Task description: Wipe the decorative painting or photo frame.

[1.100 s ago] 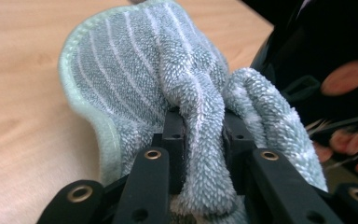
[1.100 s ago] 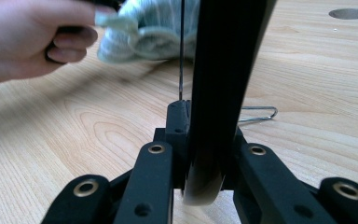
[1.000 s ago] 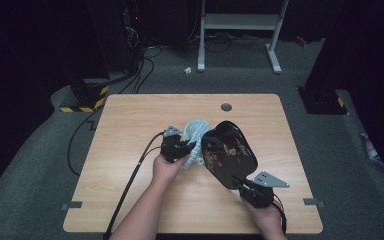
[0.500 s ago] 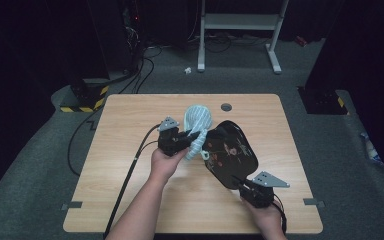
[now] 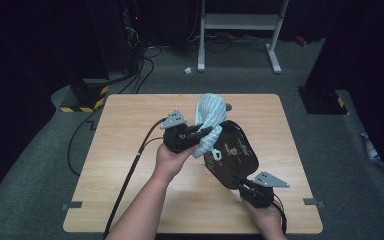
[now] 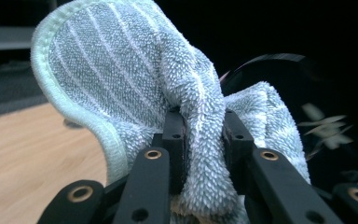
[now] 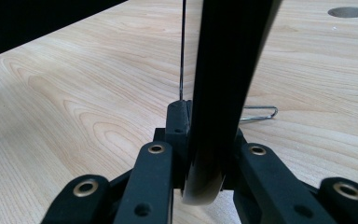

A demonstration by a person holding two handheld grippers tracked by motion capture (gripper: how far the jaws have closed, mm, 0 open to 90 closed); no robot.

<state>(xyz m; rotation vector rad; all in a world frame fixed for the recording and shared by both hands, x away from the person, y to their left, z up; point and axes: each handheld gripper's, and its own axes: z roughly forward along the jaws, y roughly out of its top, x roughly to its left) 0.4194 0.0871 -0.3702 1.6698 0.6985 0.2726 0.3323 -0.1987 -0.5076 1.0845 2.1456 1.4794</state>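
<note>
A light blue striped terry cloth (image 5: pixel 207 120) is bunched in my left gripper (image 5: pixel 206 132), which is shut on it and holds it above the table against the upper edge of a black lacquer tray (image 5: pixel 232 155). In the left gripper view the cloth (image 6: pixel 135 84) bulges up between the jaws, and the dark tray (image 6: pixel 307 93) lies behind it. My right gripper (image 5: pixel 245 187) is shut on the near rim of the tray and holds it tilted off the table. The tray's edge (image 7: pixel 223 93) rises between the jaws in the right gripper view.
The wooden table (image 5: pixel 130 190) has a round cable hole (image 7: pixel 347 11) near its far edge. A bent wire clip (image 7: pixel 261 114) lies on the wood beyond the right jaws. A black cable (image 5: pixel 130 175) trails from the left gripper toward the front edge.
My left gripper has risen with the cloth, moving toward the far end of the tray, and the cloth now stands higher. The right gripper and the tray have stayed put.
</note>
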